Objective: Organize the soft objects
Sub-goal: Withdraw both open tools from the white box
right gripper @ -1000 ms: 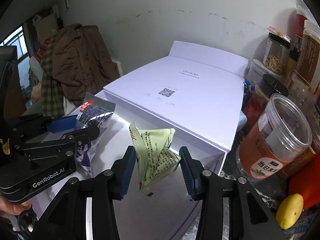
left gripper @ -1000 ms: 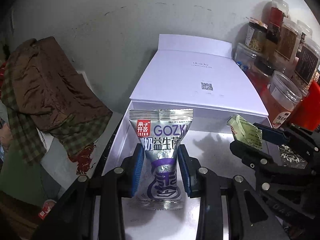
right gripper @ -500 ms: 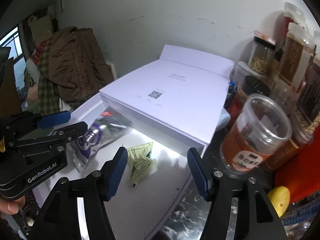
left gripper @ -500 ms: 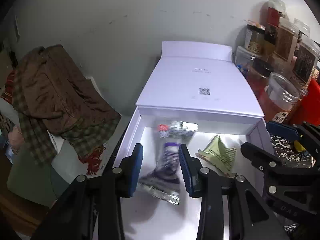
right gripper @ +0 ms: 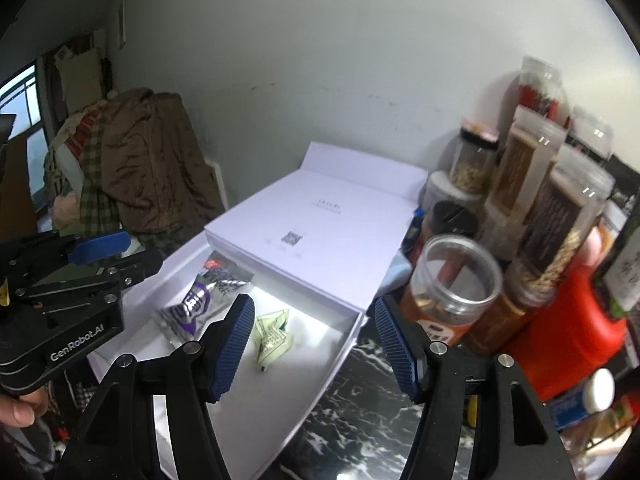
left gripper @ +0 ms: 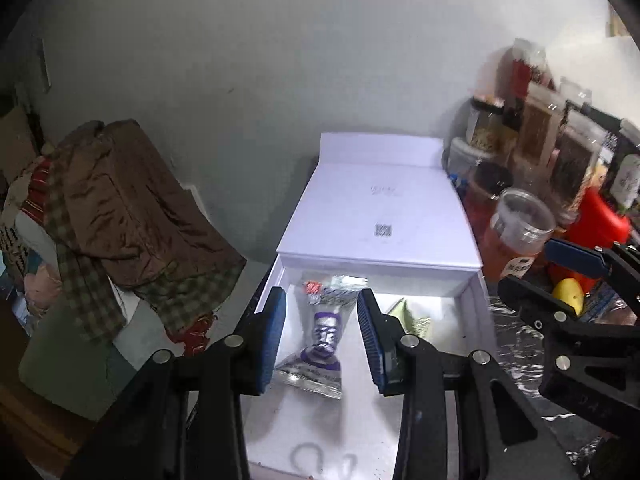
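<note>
**A:** How do your tongs stand?

**B:** Your left tongs (left gripper: 320, 308) are narrow, but the pads press on nothing. The silver and purple snack packet (left gripper: 322, 332) that you see in the gap between them lies flat below, on the floor of the white box tray (right gripper: 248, 420). Your right tongs (right gripper: 314, 312) stand wide. Their jaws have just been opening, and nothing is between them.

**A:** And the soft things?

**B:** Both are in the tray, near its far end, just in front of the box lid (right gripper: 320, 232) that covers the back part. In your right wrist view, the small green packet (right gripper: 272, 334) lies crumpled, and the silver and purple packet is at its 10 o'clock, close by. I cannot tell whether the two touch. In your left wrist view the green one peeks out at the silver packet's 3 o'clock, half hidden by your right-hand finger.

**A:** What lies around the box?

**B:** The dark marbled bench (right gripper: 348, 412) carries it. Clear jars (right gripper: 452, 292) crowd the box's 3 o'clock side, and a brown jacket (left gripper: 132, 208) is heaped at its 9 o'clock.
</note>
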### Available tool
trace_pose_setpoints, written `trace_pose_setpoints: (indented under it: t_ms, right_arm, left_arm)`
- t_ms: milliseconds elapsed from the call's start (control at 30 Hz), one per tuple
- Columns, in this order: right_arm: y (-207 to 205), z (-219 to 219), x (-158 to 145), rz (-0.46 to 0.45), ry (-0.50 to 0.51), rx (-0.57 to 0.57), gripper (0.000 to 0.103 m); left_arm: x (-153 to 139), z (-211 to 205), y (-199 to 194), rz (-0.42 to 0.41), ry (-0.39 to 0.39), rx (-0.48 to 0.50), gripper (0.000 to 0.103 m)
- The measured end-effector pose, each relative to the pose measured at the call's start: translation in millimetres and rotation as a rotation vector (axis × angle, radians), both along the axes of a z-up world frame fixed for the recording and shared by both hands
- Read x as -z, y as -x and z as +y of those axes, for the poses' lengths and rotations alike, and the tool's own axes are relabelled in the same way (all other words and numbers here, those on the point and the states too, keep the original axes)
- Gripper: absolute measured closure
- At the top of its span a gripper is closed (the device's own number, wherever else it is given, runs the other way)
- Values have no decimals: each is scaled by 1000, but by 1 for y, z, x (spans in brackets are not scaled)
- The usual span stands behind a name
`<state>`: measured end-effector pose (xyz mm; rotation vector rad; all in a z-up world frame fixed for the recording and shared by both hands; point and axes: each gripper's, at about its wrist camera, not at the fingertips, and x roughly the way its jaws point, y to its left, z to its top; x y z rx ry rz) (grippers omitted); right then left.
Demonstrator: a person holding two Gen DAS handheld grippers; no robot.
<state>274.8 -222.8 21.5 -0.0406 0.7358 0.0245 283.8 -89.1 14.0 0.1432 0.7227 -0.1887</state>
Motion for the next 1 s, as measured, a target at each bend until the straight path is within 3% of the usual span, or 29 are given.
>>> trace_pose_setpoints:
  t_ms: [433, 633, 667, 700, 767, 867, 1000]
  right_arm:
    - [54, 10, -57, -126, 19, -7, 35]
    - [84, 15, -78, -184, 25, -22, 26]
    - [88, 16, -80, -191, 28, -20, 23]
    - [95, 17, -84, -204, 32, -16, 22]
    - [104, 17, -88, -219, 32, -15, 19]
    - [120, 18, -96, -240, 30, -10, 16]
    - [145, 20, -104, -265, 29, -7, 10]
  left_arm:
    - [-58, 4, 54, -114, 35, 20, 66]
    - [-77, 12, 80, -142, 58, 28, 65]
    - [-80, 13, 84, -147, 61, 29, 56]
    - [-83, 15, 90, -155, 66, 30, 38]
    - [-87, 17, 100, -183, 78, 27, 14]
    - [-97, 20, 119, -237, 72, 19, 12]
    - [-104, 24, 135, -248, 77, 25, 11]
